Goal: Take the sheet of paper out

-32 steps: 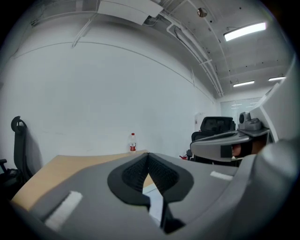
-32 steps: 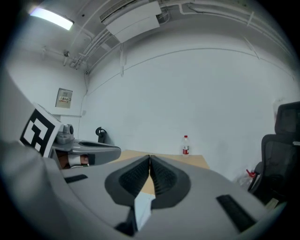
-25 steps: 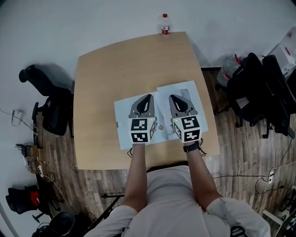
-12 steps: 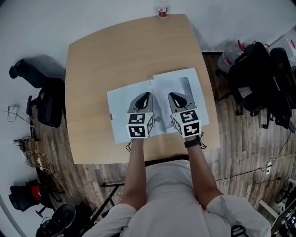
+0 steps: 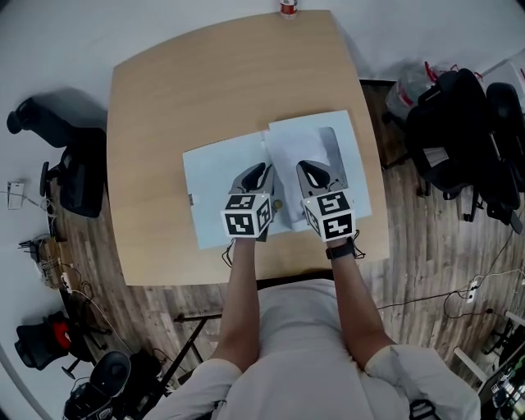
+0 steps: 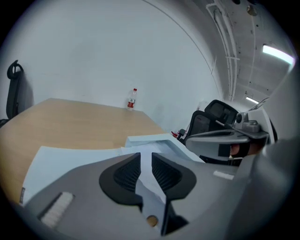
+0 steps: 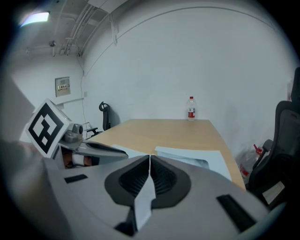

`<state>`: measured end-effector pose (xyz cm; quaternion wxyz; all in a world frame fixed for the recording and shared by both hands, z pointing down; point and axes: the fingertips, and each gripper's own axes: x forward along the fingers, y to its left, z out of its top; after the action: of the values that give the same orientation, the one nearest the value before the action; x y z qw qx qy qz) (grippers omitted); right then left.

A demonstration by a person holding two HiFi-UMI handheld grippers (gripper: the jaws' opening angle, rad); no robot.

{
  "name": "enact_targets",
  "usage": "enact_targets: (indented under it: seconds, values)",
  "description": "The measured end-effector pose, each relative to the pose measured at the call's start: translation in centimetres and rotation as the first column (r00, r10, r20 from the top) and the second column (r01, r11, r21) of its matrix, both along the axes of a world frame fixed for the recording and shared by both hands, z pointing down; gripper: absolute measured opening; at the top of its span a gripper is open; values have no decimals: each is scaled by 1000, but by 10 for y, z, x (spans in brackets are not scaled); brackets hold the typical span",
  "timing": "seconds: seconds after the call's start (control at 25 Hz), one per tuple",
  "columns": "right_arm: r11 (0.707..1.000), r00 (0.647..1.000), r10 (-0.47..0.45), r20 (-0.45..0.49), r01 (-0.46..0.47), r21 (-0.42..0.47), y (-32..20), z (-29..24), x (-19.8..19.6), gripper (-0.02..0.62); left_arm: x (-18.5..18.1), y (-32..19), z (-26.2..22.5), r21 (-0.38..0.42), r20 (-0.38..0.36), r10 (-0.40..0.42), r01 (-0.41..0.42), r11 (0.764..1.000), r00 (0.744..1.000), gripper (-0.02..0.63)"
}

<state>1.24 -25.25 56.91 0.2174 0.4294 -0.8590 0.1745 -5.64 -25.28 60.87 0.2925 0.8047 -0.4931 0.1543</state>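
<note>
The sheet of paper [image 5: 291, 152] lies in the open folder [image 5: 215, 176] on the bench [image 5: 205, 90], just ahead of my tips, long axis running away from me — my right claw [image 5: 306, 168], pressed together, looks nearer than my left claw [image 5: 263, 170] — jaws opening, empty.

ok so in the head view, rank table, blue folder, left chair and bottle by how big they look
1. table
2. blue folder
3. left chair, though it sits lower, farther from the camera
4. bottle, cut off by the top edge
</note>
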Motion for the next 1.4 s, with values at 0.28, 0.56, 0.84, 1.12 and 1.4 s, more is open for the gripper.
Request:
enact_targets:
  seconds: [0.28,0.56,0.84,1.12,1.4]
  values:
    - [1000,1000,-4,0,4,-17,-2,9,0,14,9,12,39,-121,-38,11,-16,993,999,105]
    - [999,1000,27,12,-26,-38,-5,17,6,14,18,22,67,-221,-92,35,-55,974,995,187]
    - [997,998,59,5,-58,-57,-8,28,20,14,39,29,86,-285,-144,75,-114,952,987,245]
    - [993,996,91,2,-91,-69,-10,32,31,14,53,31,93,-307,-165,106,-154,939,981,247]
    - [992,994,105,4,-105,-66,-11,33,35,14,64,32,98,-326,-163,118,-166,931,980,244]
